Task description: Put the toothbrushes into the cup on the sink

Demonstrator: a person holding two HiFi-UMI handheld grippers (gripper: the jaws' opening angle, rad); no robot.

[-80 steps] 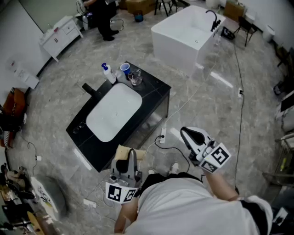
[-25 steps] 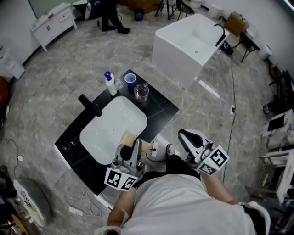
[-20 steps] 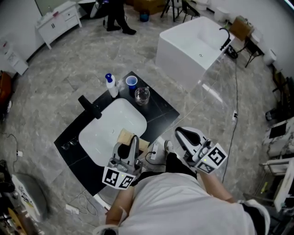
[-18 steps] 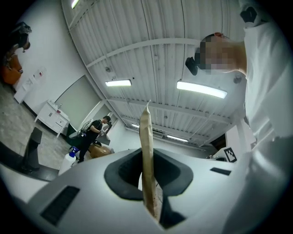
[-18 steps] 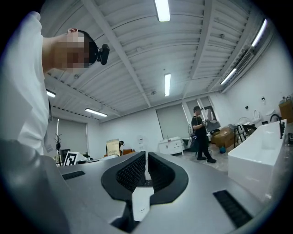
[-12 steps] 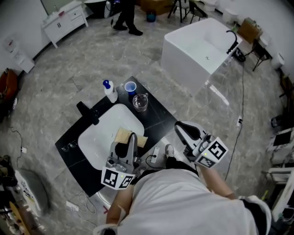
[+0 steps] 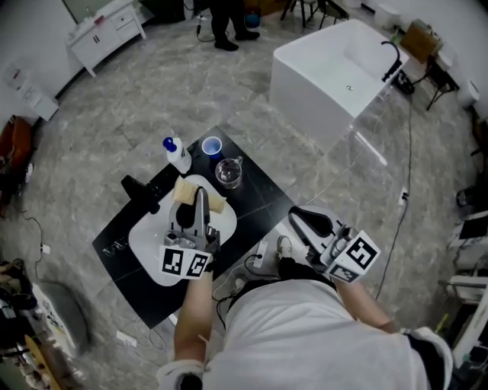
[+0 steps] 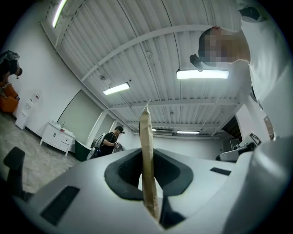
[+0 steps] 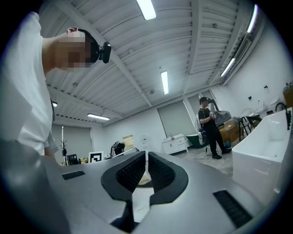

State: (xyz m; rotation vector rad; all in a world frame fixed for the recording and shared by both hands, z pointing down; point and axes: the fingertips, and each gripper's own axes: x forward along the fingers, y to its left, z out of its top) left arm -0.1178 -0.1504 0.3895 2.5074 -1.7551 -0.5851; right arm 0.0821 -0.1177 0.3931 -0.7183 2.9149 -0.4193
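A black counter [image 7: 259, 198] carries a white basin [image 7: 149, 244]. At its far corner stand a blue cup [image 7: 211, 145] and a clear glass cup [image 7: 227, 173]. My left gripper [image 7: 200, 196] is over the basin, just short of the glass cup. It is shut on a flat tan packet [image 7: 183, 192], which the left gripper view shows edge-on as a packet [image 8: 145, 137] standing upright between the jaws of the left gripper [image 8: 149, 180]. My right gripper [image 7: 296, 217] hangs off the counter's right side, shut and empty; the right gripper [image 9: 146, 160] shows its jaws together. No loose toothbrush is visible.
A soap bottle with a blue cap [image 7: 177, 155] and a black faucet [image 7: 141, 192] stand at the basin's far left. A white bathtub [image 7: 335, 68] is beyond the counter, a white cabinet [image 7: 107, 27] far left. A power strip [image 7: 265, 251] and cables lie on the floor. A person [image 7: 229, 23] stands far back.
My left gripper has carried the tan packet from the counter's near edge out over the basin, toward the cups. The right gripper has shifted a little beside the counter.
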